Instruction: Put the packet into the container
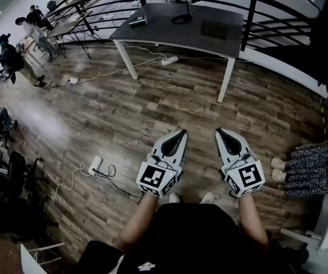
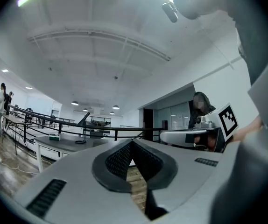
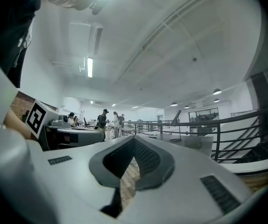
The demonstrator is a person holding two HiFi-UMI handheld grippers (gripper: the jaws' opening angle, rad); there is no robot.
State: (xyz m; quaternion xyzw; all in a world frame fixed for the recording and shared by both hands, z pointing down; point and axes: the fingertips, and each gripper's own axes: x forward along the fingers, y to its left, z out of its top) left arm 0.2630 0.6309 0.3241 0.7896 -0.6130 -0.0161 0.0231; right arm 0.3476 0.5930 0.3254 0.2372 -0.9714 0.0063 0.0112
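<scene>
Left gripper (image 2: 132, 143): jaws pressed together along their ribbed pads, nothing between them; only a sliver of wooden floor (image 1: 124, 113) shows through the gap below the tips. Right gripper (image 3: 134, 139): likewise clenched and empty. In the head view the two tools are held side by side over the floor, well apart from any furniture. Each is level and points forward, with its marker cube (image 1: 155, 177) turned up toward the camera. Both forearms (image 1: 138, 221) reach straight out from the torso at roughly the same height, so the stance reads as a neutral ready pose. Neither the packet nor the container can be picked out in any view. The nearest candidates lie on the grey table (image 1: 170, 24) far ahead, where a small box (image 1: 137, 20) and a dark flat pad (image 1: 214, 29) are too small to identify. The task appears to be at its outset, before any approach. The next move calls for locating the packet, closing the distance to it, and parting one pair of jaws.
</scene>
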